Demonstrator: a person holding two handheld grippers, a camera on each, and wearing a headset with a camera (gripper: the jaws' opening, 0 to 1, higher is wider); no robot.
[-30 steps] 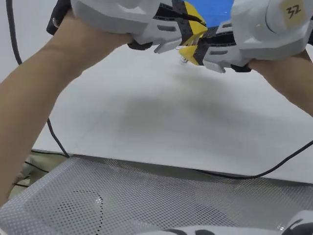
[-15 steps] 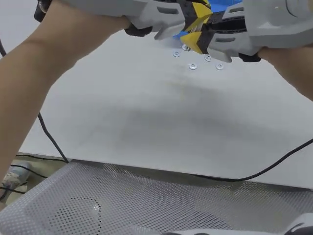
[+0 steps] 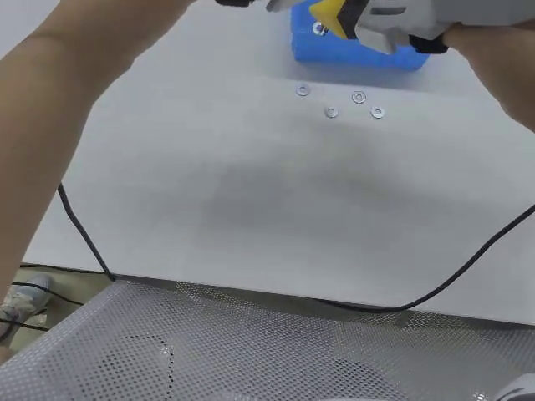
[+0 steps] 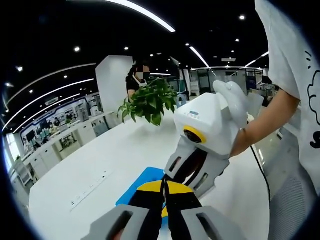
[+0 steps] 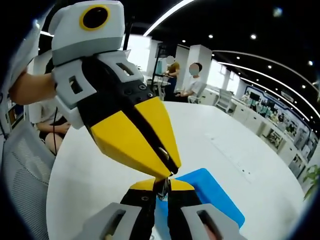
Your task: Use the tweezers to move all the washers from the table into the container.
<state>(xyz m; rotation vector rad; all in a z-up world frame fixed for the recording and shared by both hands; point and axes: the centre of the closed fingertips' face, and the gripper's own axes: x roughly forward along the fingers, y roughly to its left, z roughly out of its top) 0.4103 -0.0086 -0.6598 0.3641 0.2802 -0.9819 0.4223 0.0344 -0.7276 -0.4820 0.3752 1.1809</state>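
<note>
Head view: the blue container (image 3: 351, 50) sits at the far edge of the table (image 3: 251, 192). Four washers (image 3: 332, 112) lie loose just in front of it. A fifth washer (image 3: 318, 29) shows against its near wall, right under the yellow tips of the right gripper (image 3: 338, 12).

Left gripper view: the left gripper (image 4: 165, 189) has its jaws pressed together with nothing seen between them. It is above the container's near corner.

Right gripper view: the right gripper's jaws are nearly closed on a thin grey sliver (image 5: 161, 189). I cannot tell whether it is the tweezers. The left gripper's closed tips meet it there, over the container.
</note>
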